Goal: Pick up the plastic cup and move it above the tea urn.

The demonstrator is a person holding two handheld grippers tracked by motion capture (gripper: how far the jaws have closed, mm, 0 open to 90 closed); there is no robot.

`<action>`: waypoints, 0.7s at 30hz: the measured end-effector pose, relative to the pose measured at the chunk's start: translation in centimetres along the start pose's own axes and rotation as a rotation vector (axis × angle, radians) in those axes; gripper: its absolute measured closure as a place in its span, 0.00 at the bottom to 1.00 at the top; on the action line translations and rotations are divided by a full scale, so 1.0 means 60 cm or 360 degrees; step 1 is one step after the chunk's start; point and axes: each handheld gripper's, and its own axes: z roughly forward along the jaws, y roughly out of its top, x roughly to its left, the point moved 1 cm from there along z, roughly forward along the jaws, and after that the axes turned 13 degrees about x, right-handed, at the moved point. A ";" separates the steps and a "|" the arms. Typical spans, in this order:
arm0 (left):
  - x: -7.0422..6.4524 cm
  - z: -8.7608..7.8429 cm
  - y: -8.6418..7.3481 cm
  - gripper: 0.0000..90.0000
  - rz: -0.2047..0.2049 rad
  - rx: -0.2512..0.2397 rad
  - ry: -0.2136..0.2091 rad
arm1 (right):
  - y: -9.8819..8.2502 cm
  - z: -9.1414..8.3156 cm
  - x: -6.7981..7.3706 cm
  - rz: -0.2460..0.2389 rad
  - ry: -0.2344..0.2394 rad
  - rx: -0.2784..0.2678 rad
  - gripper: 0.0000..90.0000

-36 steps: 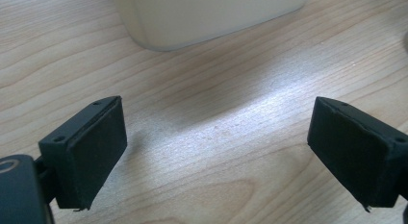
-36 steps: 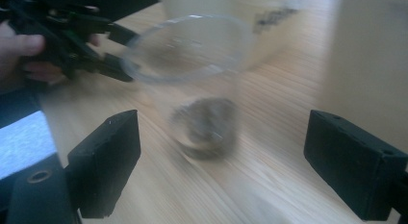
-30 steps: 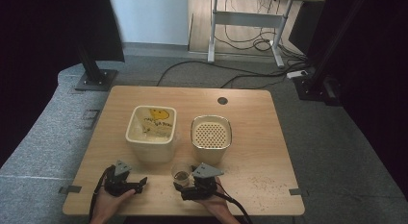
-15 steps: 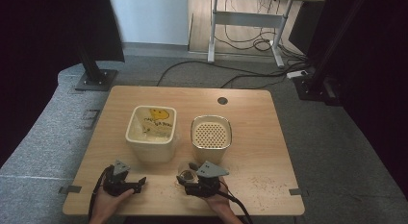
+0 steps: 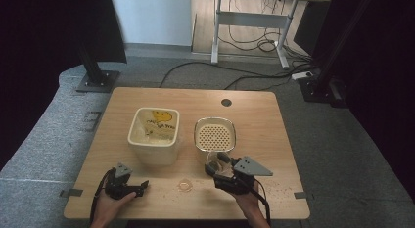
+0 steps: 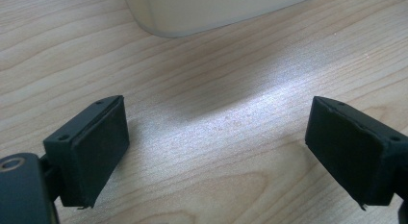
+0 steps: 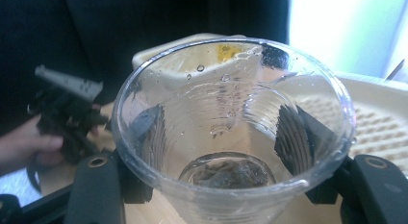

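A clear plastic cup is off the table, just in front of the cream strainer bowl, with my right gripper shut on it. In the right gripper view the cup sits between both jaws, wet inside, with a little water and something dark at its bottom. The strainer's perforated floor lies just beyond it on the right. My left gripper rests on the table near the front left, open, with bare wood between its jaws.
A cream tub with a yellow face print stands left of the strainer; its base is just ahead of the left jaws. A small wet ring marks the wood between the grippers. Fine grains lie scattered at the front right.
The right gripper has lifted the cup off the table and carried it right and forward to the strainer's near rim, leaving a ring behind. The left gripper has not moved.
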 end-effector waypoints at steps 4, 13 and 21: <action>0.001 -0.001 0.000 0.10 -0.0008 -0.0004 -0.0004 | 0.017 -0.016 -0.010 0.0013 -0.0032 -0.0052 0.39; 0.000 -0.001 0.000 0.10 -0.0003 0.0006 -0.0015 | 0.075 -0.037 -0.071 0.0062 -0.0173 -0.0070 0.39; 0.000 -0.001 -0.001 0.10 -0.0001 0.0007 -0.0016 | 0.106 -0.025 -0.119 0.0099 -0.0243 -0.0052 0.39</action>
